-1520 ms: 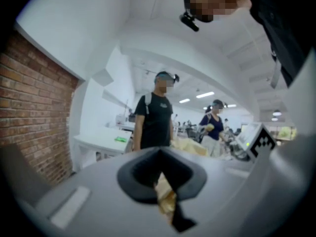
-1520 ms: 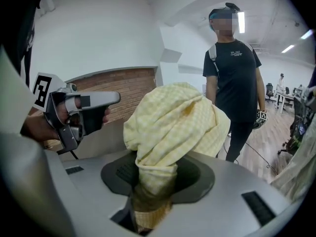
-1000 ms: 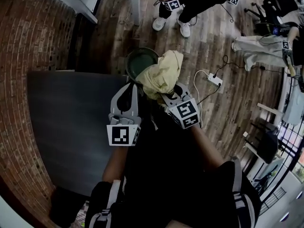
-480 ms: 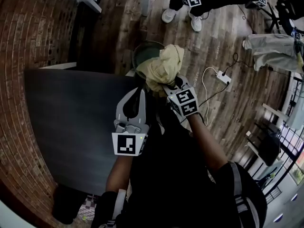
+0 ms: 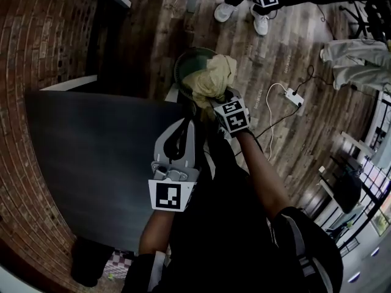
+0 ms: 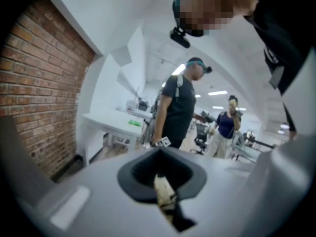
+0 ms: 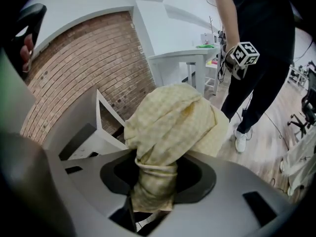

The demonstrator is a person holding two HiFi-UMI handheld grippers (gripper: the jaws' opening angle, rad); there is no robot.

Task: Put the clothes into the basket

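A pale yellow checked cloth (image 5: 212, 81) hangs bunched from my right gripper (image 5: 215, 105), which is shut on it. The bundle sits right over the round green basket (image 5: 185, 64) on the floor beyond the table's far edge and hides most of its opening. In the right gripper view the cloth (image 7: 168, 127) is pinched between the jaws of my right gripper (image 7: 153, 196) and bulges out above them. My left gripper (image 5: 186, 124) hovers over the dark table (image 5: 91, 157) near that edge. Its jaws are together and hold nothing, as the left gripper view of the left gripper (image 6: 165, 201) also shows.
A brick wall (image 5: 36, 41) runs along the left. A person in white shoes (image 5: 241, 11) stands just beyond the basket. A white power strip (image 5: 294, 96) with its cable lies on the wood floor to the right. Pale clothing (image 5: 354, 60) hangs at far right.
My right gripper has come down with the yellow cloth and now holds it low over the basket. The left gripper has sunk a little toward the table.
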